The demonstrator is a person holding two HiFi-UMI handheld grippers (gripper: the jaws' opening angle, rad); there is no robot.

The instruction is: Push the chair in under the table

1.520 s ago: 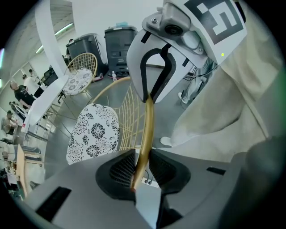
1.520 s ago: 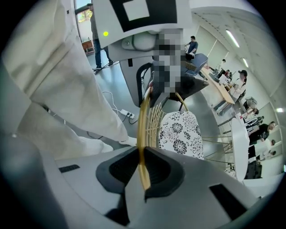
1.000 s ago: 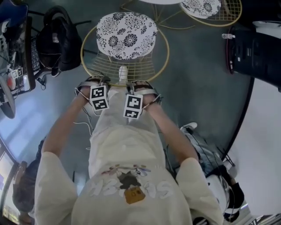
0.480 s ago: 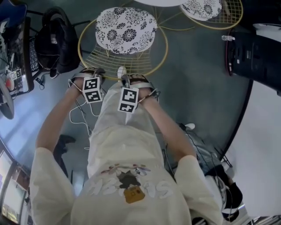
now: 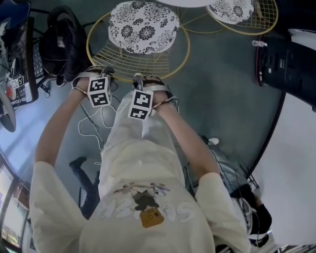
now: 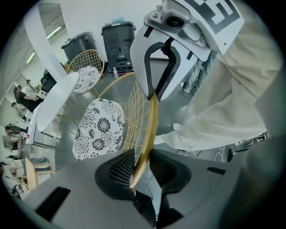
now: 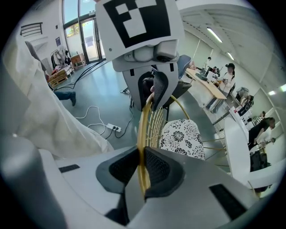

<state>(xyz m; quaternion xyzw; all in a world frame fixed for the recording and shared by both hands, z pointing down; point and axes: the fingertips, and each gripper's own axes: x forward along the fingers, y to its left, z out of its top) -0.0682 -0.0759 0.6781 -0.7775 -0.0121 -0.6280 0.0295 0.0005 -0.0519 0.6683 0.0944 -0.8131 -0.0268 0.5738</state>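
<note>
The chair has a gold wire frame and a black-and-white floral cushion (image 5: pixel 143 27). It stands at the top of the head view, next to the white table (image 5: pixel 182 2). Both grippers grip the gold rim (image 5: pixel 122 79) of its backrest, side by side. My left gripper (image 5: pixel 101 74) points steeply down. In the left gripper view the left gripper (image 6: pixel 139 166) is shut on the rim (image 6: pixel 151 120). My right gripper (image 5: pixel 143 79) is just right of it. In the right gripper view the right gripper (image 7: pixel 140 166) is shut on the rim (image 7: pixel 142 129).
A second floral chair (image 5: pixel 237 10) stands at the top right beside the table. A black bag on a seat (image 5: pixel 61 44) is at the left and black bins (image 5: pixel 286 54) at the right. White cables (image 5: pixel 94 123) lie on the floor by my legs.
Both grippers have moved up the head view, away from my body. The chair has slid with them towards the white table, and the grip on the rim is unchanged.
</note>
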